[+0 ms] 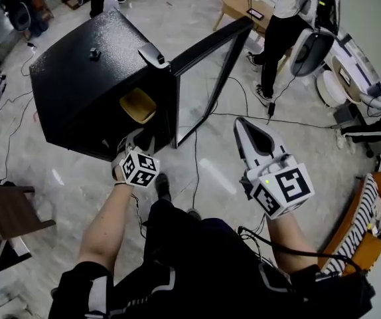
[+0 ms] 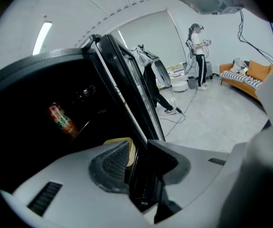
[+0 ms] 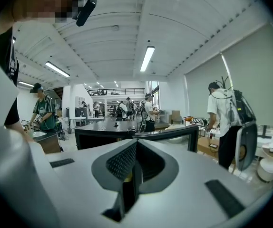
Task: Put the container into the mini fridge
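Observation:
A black mini fridge stands on the floor with its glass door swung open to the right. Inside the opening sits a yellow container. My left gripper hovers just in front of the opening, below the container. In the left gripper view its jaws stand apart, and an edge of the container shows beyond the left jaw, free of the pads. A drink can stands deeper in the fridge. My right gripper hangs to the right of the door, jaws together and empty.
Cables trail across the floor around the door. A person stands beyond the fridge near a round wooden table. A dark stool is at the left, an orange sofa at the right.

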The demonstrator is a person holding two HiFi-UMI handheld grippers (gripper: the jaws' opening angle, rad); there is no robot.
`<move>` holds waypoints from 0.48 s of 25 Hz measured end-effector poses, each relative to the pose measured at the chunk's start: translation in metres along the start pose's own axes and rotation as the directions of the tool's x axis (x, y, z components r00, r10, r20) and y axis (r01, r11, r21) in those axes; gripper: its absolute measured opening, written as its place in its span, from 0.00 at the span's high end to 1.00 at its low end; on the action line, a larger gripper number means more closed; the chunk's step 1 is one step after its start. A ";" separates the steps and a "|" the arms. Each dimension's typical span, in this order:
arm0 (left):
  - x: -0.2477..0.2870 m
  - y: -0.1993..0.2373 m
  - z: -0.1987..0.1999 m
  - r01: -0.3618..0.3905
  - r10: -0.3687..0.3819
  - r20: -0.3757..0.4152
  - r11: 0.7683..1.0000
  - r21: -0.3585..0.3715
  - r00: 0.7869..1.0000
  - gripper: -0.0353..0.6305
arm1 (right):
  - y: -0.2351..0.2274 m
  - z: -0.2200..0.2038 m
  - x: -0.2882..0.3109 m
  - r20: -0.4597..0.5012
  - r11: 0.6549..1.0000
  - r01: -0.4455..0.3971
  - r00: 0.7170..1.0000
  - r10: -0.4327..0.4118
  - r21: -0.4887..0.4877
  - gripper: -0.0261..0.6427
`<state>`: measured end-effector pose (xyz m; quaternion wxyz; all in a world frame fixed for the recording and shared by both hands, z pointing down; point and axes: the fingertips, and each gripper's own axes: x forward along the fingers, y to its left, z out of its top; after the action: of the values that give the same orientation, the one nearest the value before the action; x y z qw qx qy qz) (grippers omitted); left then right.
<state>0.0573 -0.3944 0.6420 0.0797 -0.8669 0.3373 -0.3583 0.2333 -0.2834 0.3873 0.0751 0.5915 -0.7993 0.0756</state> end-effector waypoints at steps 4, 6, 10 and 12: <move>-0.041 -0.011 0.015 -0.040 0.043 0.043 0.997 -0.069 0.998 0.76 | 0.006 -0.001 -0.019 0.024 0.999 -0.035 0.999 0.035 0.004 0.94; -0.063 -0.018 0.019 -0.058 0.064 0.057 0.992 -0.108 0.996 0.77 | 0.012 -0.002 -0.030 0.032 0.998 -0.062 0.998 0.062 -0.002 0.94; -0.108 -0.028 0.030 -0.100 0.113 0.075 0.981 -0.164 0.991 0.87 | 0.024 -0.001 -0.047 0.055 0.993 -0.118 0.991 0.119 -0.014 0.94; -0.131 -0.033 0.035 -0.125 0.144 0.083 0.973 -0.195 0.986 0.89 | 0.031 -0.001 -0.055 0.064 0.989 -0.148 0.987 0.148 -0.014 0.94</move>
<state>0.0310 -0.2890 0.5548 0.0374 -0.8619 0.4235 -0.2763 0.2200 -0.2225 0.3761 0.0460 0.5322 -0.8434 0.0580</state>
